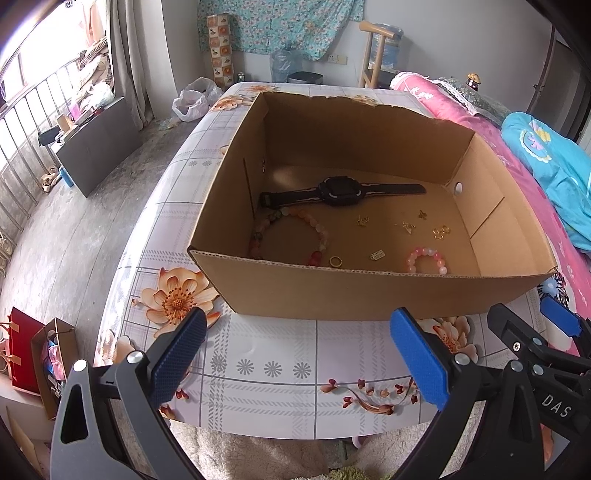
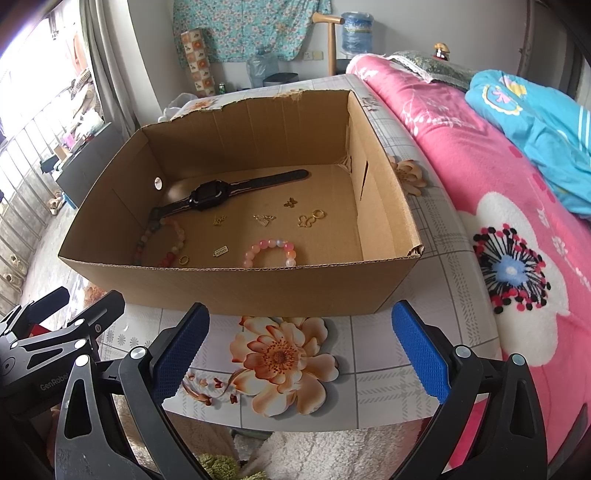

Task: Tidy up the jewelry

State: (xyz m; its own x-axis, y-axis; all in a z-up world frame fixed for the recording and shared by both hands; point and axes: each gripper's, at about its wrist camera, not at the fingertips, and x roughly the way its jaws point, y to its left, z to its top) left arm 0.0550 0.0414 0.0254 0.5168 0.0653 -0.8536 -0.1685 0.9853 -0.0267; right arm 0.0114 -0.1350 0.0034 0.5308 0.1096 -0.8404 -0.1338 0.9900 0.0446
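Set on a table [image 1: 273, 369] under a checked oilcloth printed with orange flowers: an open cardboard box [image 1: 369, 291], far rim torn ragged, near wall rising between both grippers and the contents. Just to the right of the table, a pink fleece blanket [image 2: 480, 184] with a large white flower, and a turquoise quilt [image 2: 535, 122] heaped on it. Beyond the table, against the back wall, a floral cloth [image 1: 273, 26], water jugs and a white plastic bag [image 1: 192, 99]; at far left, a railed window and a red gift bag [image 1: 22, 350] on the floor. On the box floor, all jewelry: a black wristwatch [image 1: 336, 192] laid flat with strap stretched out, near the back; a large bracelet of pink, green and reddish beads [image 1: 288, 236] in the left corner, partly hidden by the near wall; a small pink-and-white bead bracelet [image 1: 424, 260] close to the near wall; a gold ring [image 1: 335, 261] between the two bracelets; several small gold charms [image 1: 406, 227] scattered mid-floor, apart from one another, too small to make out in detail. Held low over the near table edge, short of the box: left gripper [image 1: 295, 347] with blue pads spread wide and nothing between them; right gripper [image 2: 299, 343] likewise spread wide and empty, over a printed flower. Side by side, both pointing toward the box, neither touching it.
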